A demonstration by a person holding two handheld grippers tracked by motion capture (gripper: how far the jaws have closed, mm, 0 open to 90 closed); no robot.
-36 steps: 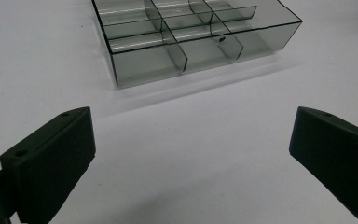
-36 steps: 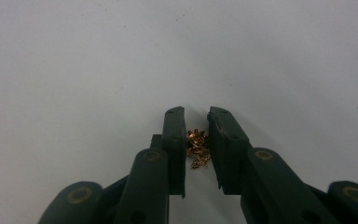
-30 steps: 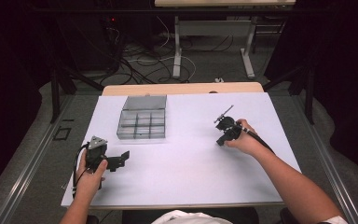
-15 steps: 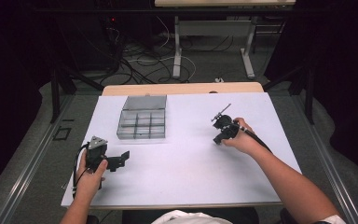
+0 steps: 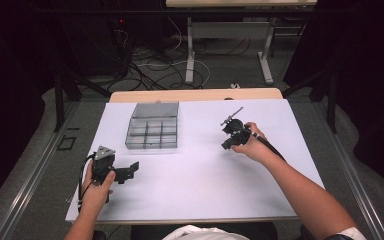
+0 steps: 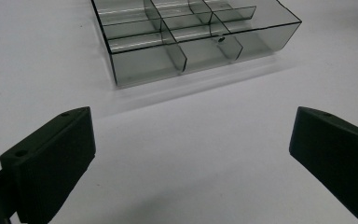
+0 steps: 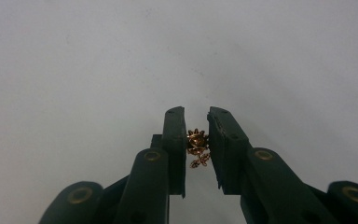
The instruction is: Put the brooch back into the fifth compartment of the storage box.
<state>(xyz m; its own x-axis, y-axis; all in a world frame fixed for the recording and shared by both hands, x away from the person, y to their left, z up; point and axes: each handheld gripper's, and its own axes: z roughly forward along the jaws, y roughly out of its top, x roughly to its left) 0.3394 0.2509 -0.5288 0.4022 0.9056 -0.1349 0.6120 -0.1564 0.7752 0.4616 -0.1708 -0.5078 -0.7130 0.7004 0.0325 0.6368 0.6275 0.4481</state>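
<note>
A tiny gold gear-like piece (image 7: 197, 142) sits pinched between the jaws of my right gripper (image 7: 196, 114), just above the white table. In the high view the right gripper (image 5: 228, 141) is held at the table's right middle. The left gripper (image 5: 131, 169) rests near the front left with its jaws wide apart and nothing between them. Seen from the left gripper (image 6: 191, 126), a clear smoky box with several compartments (image 6: 144, 70) stands a short way ahead. The same box (image 5: 151, 132) lies at the table's middle left.
The white table top (image 5: 195, 185) spreads between both hands. A wooden strip (image 5: 195, 95) runs along its far edge. Beyond it are desk legs and cables on the floor (image 5: 155, 65). A small dark speck (image 6: 220, 39) shows in one box compartment.
The right gripper has drifted a little to the left and away from the person. The left gripper has stayed still.
</note>
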